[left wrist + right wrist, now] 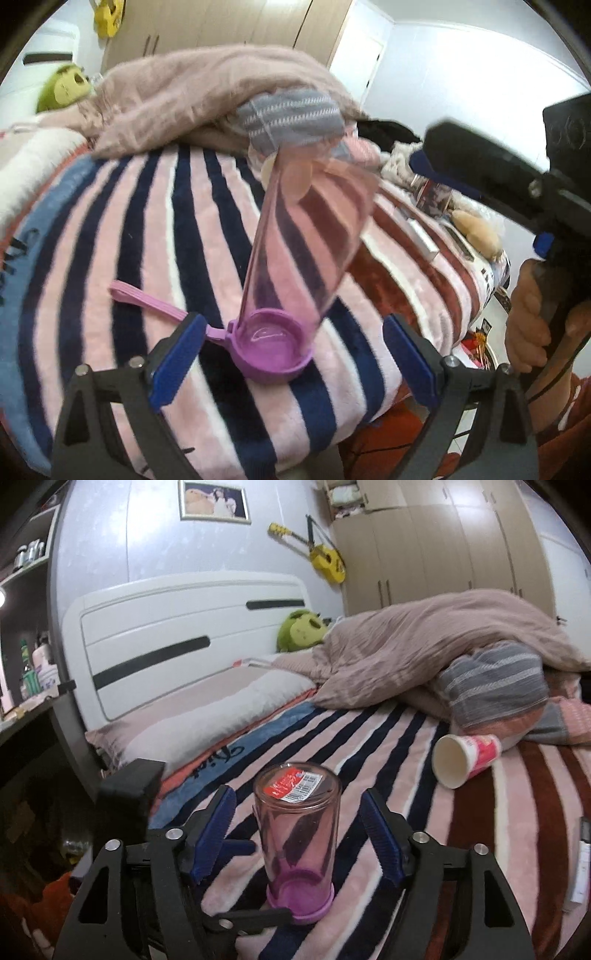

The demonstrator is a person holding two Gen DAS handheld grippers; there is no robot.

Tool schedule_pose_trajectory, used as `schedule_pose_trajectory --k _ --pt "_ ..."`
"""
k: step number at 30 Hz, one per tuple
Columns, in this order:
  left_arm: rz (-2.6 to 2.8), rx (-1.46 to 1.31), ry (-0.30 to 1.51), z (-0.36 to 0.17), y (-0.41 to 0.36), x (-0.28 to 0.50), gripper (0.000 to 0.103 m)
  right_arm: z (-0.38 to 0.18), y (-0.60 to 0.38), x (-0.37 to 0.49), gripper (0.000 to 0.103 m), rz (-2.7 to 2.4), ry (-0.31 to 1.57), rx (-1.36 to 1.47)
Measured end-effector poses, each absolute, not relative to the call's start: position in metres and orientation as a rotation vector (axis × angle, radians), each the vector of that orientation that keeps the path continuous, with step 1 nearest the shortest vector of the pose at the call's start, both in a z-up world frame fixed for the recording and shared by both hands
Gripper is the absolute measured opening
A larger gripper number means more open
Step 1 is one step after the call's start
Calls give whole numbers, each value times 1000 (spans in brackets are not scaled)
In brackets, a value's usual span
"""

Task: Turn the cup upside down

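With the pink cup (297,840) standing on the striped blanket (424,812), purple lid end down and labelled base up, its long axis runs near vertical and it sits squarely between the right gripper (297,834)'s spread blue pads (380,836), touching neither. The left gripper (291,363) is parted too, gripping nothing, the cup just ahead of it, and in that view the cup is leaning. Right looks nearer. The cup looks already inverted, so release seems the step. A paper cup (467,755) lies well beyond the pink one.
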State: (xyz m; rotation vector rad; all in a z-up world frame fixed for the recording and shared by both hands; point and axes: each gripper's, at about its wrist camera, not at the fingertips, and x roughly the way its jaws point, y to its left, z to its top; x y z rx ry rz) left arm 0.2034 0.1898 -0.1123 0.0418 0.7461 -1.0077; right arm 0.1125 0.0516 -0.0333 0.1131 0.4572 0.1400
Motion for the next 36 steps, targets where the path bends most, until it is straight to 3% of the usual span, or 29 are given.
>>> schedule_pose_trajectory --k 3,5,12,36 --pt "-967 32 700 -90 205 188 96 -17 52 93 75 100 428 114" --pt "-933 22 682 -75 216 177 102 -10 51 82 80 65 418 117" --pt "-765 46 619 -36 235 145 102 3 42 47 91 -10 443 157" --pt "-661 56 603 -25 241 119 102 4 43 14 93 -22 453 129"
